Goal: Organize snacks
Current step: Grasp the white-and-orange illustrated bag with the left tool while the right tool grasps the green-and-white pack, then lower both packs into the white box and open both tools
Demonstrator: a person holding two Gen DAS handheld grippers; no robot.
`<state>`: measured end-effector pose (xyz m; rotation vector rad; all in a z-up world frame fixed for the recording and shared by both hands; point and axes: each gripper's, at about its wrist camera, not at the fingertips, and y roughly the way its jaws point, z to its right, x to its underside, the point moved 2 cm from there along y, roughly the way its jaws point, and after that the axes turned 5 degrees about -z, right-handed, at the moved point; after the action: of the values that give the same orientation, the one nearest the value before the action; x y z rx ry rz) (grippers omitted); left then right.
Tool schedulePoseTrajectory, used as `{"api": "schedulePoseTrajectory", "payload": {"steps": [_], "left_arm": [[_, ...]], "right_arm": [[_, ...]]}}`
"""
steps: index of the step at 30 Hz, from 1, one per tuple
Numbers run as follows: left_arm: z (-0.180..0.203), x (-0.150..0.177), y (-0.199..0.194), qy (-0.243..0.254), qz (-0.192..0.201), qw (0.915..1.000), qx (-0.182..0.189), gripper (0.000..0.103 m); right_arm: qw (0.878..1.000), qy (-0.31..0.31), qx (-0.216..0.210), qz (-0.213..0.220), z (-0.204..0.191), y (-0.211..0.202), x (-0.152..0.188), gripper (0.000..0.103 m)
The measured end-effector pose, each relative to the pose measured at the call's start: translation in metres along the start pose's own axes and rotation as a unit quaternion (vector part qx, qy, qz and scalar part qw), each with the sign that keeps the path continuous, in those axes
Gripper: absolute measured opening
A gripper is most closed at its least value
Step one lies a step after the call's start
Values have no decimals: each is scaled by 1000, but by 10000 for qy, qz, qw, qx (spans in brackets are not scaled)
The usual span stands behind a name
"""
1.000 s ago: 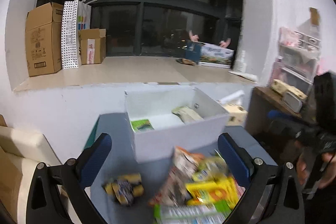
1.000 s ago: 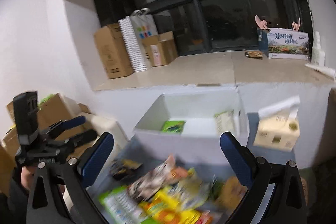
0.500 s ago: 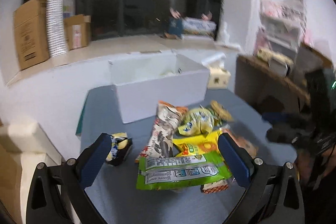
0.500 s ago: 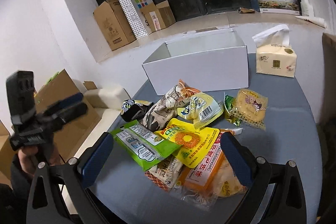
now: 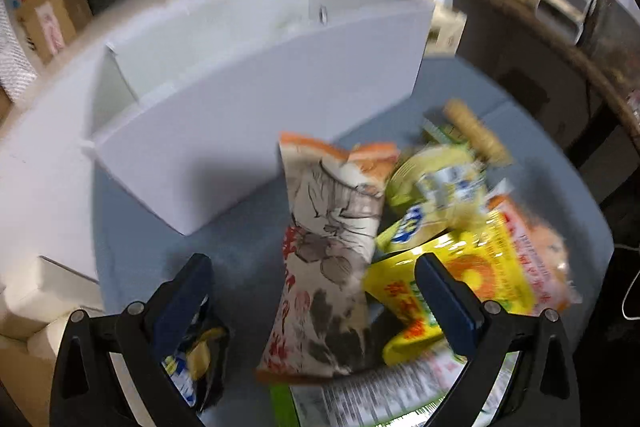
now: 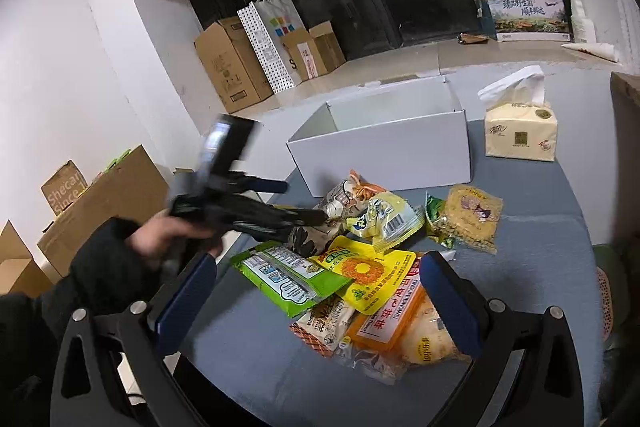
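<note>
Jaws of both the left gripper point(image 5: 312, 291) and right gripper point(image 6: 316, 291) stand apart, holding nothing. On the grey surface point(image 6: 532, 267), a white box point(image 6: 384, 155) sits at frame centre; below it, snack packets point(image 6: 360, 267) lie heaped, touching.

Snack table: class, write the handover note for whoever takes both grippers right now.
Left gripper: open, empty, low over the tall grey-and-orange packet.
Right gripper: open, empty, above the near side of the pile.
Snacks: heaped on the grey table in front of the white box, green packet and yellow packet nearest.
Done: cannot tell; the inside of the box is hidden.
Left: move the pile into the box.
</note>
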<state>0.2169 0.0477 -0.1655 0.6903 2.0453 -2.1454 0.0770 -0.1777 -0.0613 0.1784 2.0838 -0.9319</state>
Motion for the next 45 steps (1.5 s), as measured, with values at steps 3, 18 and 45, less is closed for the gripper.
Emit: {"api": "schedulePoseTrajectory", "payload": {"steps": [3,18,45], "left_arm": [[-2,-4,27,-3,-448,9990,-49,79],[-12,17,-88,-538,1607,9843,-499,34],[-34,212,-198,-1851,2911,9386,35,34]], "right_arm": [[10000,86,7,37,6,-4,1,103],[9996,-99,176,-214,5,11,0,103],[8870,-3709,-830,-2624,-114,151,60,66]]}}
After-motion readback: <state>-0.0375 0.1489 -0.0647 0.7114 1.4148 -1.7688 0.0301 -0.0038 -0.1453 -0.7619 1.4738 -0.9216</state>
